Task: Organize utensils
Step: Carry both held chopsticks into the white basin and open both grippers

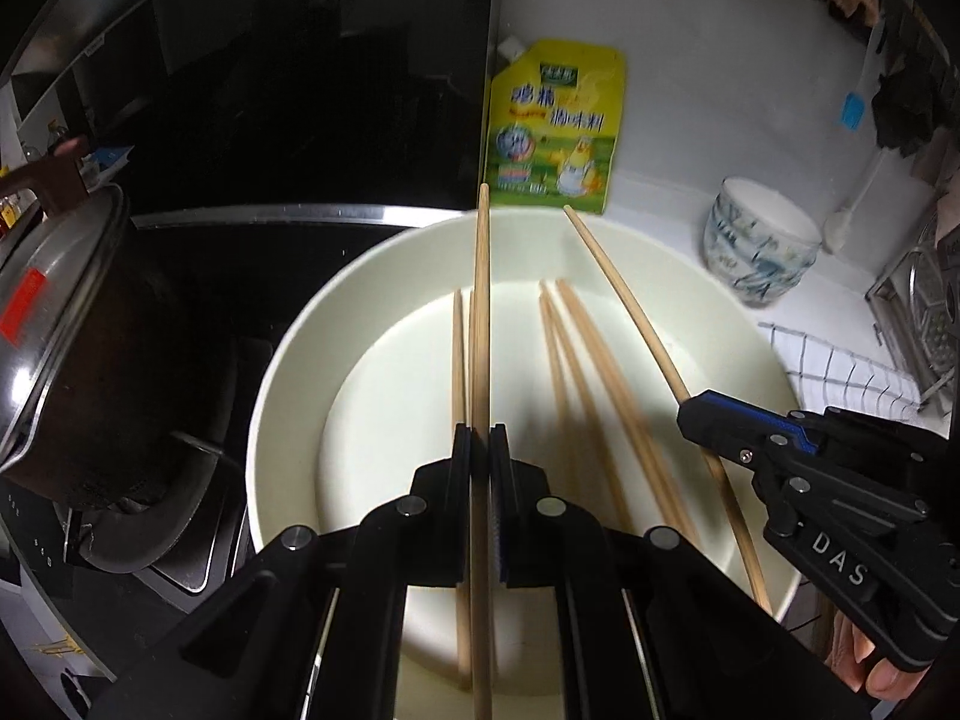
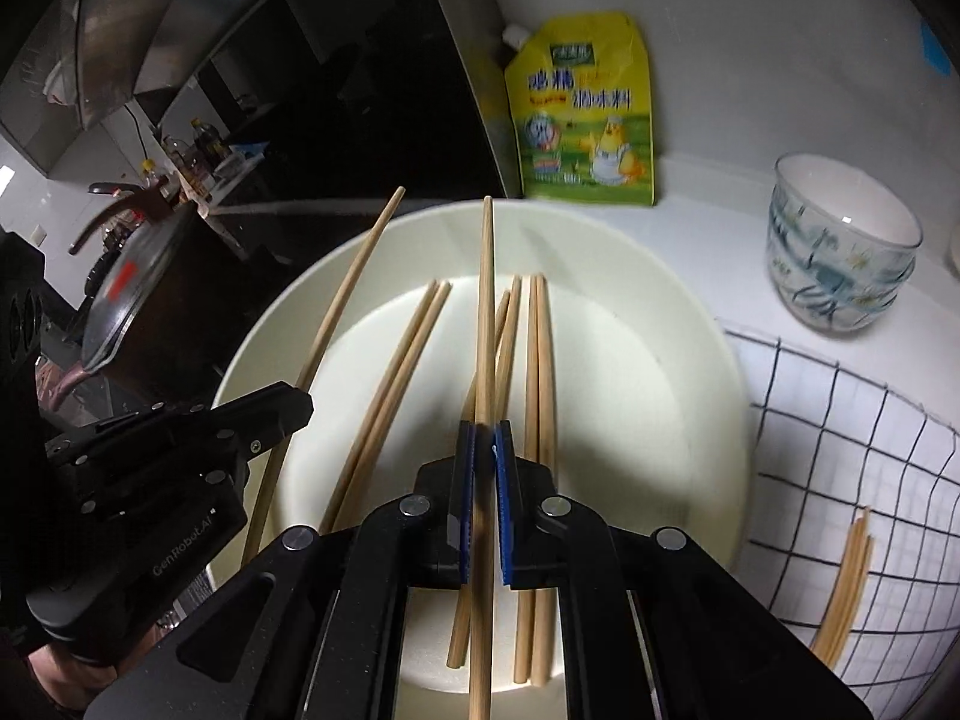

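Note:
A large white bowl (image 1: 288, 372) holds several loose wooden chopsticks (image 1: 576, 372). My left gripper (image 1: 480, 438) is shut on one chopstick (image 1: 482, 300) and holds it above the bowl, tip pointing away. My right gripper (image 2: 485, 435) is shut on another chopstick (image 2: 486, 312) above the same bowl (image 2: 690, 360). Each gripper shows in the other's view: the right one (image 1: 690, 414) at the right with its chopstick (image 1: 624, 300), the left one (image 2: 294, 402) at the left with its chopstick (image 2: 354, 276). More chopsticks (image 2: 846, 588) lie on the checked cloth.
A yellow seasoning pouch (image 1: 552, 126) leans on the wall behind the bowl. A patterned small bowl (image 2: 840, 252) stands at the right. A checked cloth (image 2: 840, 420) lies right of the big bowl. A lidded dark pot (image 1: 78, 324) sits on the stove at the left.

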### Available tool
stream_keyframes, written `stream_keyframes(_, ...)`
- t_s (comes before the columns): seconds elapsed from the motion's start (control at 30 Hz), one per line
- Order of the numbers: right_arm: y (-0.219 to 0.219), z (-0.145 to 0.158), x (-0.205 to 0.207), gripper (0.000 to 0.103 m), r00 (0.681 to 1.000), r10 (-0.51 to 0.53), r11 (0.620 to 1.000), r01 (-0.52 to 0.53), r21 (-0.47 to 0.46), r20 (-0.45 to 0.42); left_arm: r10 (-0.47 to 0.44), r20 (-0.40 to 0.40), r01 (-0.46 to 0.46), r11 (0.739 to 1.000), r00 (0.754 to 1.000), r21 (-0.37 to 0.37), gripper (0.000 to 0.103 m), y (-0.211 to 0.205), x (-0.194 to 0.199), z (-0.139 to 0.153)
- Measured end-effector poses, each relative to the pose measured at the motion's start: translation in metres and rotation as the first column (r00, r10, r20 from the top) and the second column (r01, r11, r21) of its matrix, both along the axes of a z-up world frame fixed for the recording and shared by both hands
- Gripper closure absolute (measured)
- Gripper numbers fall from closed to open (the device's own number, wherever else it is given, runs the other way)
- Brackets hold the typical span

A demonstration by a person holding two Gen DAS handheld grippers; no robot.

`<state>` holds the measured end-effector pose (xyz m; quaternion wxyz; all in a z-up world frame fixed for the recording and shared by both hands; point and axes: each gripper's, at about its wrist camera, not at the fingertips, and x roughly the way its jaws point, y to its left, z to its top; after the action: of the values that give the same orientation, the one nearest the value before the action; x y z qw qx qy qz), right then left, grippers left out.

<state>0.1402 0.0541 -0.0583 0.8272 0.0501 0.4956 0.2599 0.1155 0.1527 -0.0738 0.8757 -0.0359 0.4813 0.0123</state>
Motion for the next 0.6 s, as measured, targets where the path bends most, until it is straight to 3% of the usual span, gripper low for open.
stream_keyframes(0.27, 0.010, -0.026, 0.009, 0.096, 0.997, -0.019, 0.999, 0.015, -0.049, -0.077, 0.012, -0.048, -0.013, 1.000, 0.999, -0.019, 0.096, 0.001, 0.010, -0.022)
stream_keyframes(0.47, 0.005, -0.030, 0.008, 0.094, 0.995, -0.042, 0.998, 0.038, -0.047, -0.088, 0.023, -0.064, -0.024, 1.000, 0.998, -0.017, 0.095, 0.002, 0.009, -0.023)
stream_keyframes(0.53, 0.003, -0.027, 0.007, 0.086, 0.995, -0.052, 0.998, 0.048, -0.049, -0.079, 0.033, -0.058, -0.034, 0.999, 0.998, -0.023, 0.090, 0.005, 0.007, -0.021)
stream_keyframes(0.6, 0.000, -0.023, 0.005, 0.083, 0.996, -0.057, 0.997, 0.054, -0.050, -0.062, 0.046, -0.050, -0.047, 0.999, 0.998, -0.012, 0.075, 0.007, 0.005, -0.018)
